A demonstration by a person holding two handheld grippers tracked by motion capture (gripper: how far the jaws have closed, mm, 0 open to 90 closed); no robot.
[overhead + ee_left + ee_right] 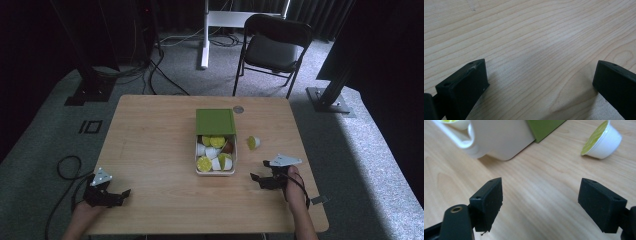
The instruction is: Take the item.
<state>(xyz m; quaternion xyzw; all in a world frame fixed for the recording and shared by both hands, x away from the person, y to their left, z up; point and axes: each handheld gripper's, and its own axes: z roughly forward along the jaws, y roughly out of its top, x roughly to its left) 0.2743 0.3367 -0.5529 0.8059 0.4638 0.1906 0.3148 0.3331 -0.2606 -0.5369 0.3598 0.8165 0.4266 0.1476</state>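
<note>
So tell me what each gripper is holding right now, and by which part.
Nothing is held. The left gripper and right gripper both stand open over bare table; the loose capsule lies apart from the right one.

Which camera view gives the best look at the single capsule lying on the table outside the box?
The right gripper view: the loose capsule is large there, on its side, yellow-green lid and white cup clear. The high view shows it small, right of the box. The left gripper view faces bare table.

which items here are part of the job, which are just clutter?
In play: loose capsule, white box of capsules, green lid, right hand-held gripper, open.
Lying about: coin-like disc, folding chair, left hand-held gripper, idle.
</note>
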